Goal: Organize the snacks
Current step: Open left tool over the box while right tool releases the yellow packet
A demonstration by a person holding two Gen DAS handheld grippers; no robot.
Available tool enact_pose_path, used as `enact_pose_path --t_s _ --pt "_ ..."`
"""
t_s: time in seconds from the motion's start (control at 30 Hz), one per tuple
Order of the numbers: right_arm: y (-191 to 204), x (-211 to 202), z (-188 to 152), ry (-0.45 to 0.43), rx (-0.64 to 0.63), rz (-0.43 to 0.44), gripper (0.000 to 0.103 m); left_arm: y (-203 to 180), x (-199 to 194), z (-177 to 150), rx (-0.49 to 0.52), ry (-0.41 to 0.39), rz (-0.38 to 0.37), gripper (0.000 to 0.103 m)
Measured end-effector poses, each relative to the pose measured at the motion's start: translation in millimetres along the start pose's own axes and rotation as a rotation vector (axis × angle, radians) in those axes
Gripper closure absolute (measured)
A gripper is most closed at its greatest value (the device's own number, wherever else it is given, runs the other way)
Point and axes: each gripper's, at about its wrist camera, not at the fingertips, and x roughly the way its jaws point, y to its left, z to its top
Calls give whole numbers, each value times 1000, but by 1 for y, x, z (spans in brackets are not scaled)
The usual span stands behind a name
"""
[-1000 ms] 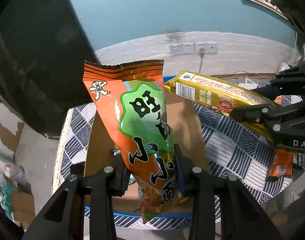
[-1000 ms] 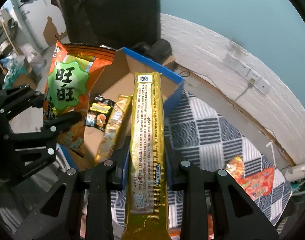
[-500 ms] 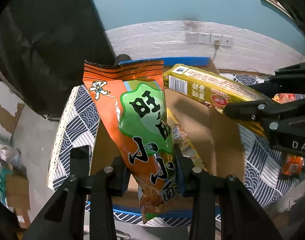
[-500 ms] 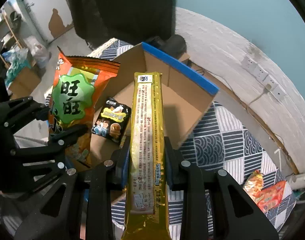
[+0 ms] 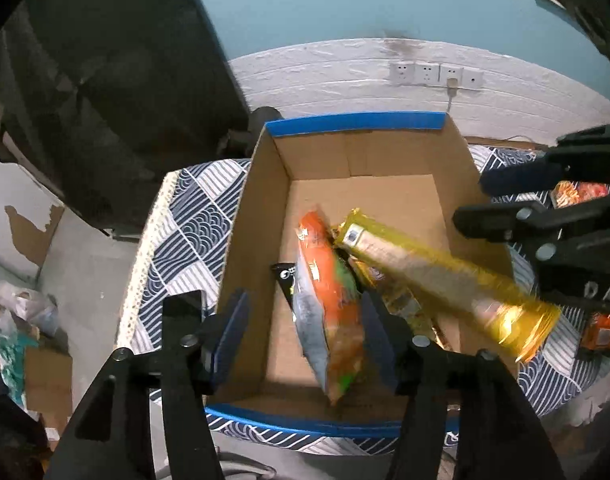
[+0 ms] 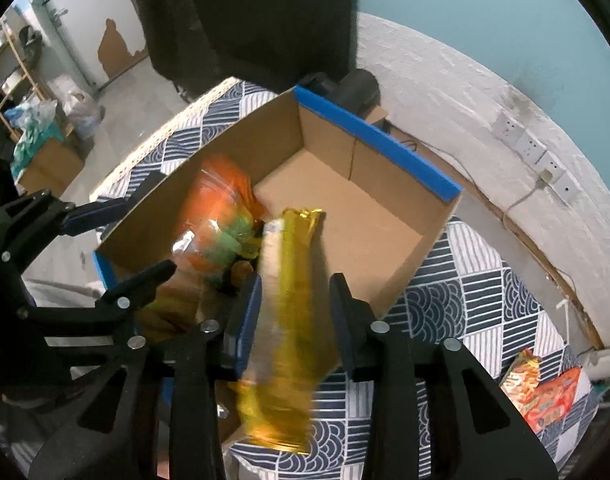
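Observation:
A cardboard box [image 5: 353, 122] with blue-taped rims stands open on the patterned cloth. An orange and green snack bag [image 5: 325, 300] is dropping into it, blurred, free of my left gripper [image 5: 303, 296], whose jaws are opening above the box's near end. A long yellow pack [image 6: 289, 300] slips down, blurred, between the pads of my right gripper [image 6: 296, 278], whose jaws are also opening; the pads no longer press it. The yellow pack [image 5: 445, 276] slants over the box's right side. The orange bag [image 6: 217, 208] and the box [image 6: 373, 132] show in the right wrist view too.
A black snack pack [image 5: 285, 276] and other packets lie on the box floor. More orange snack bags [image 6: 553, 396] rest on the cloth [image 5: 185, 232] to the right. A white wall with sockets [image 5: 433, 74] runs behind, and a dark shape stands at the back left.
Both grippers held their packs upright over the box; now both have opened. The orange bag has tipped down into the box and the yellow pack is sliding out.

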Motion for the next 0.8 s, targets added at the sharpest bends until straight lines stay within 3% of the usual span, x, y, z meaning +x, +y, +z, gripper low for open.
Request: enact_pose_path --t_s 0.13,0.27,0.6,0.8 --pt "-7 -6 -2 -4 19 -5 59 0 -5 0 7 -13 11 34" --pt "-11 -13 -8 -7 13 -22 51 -5 -11 0 28 -22 14 34" --pt "-29 -32 -36 3 23 -44 48 -27 -30 2 87 -51 13 33" --pt "-41 -47 -55 4 36 -75 40 -41 -43 5 113 -75 2 29"
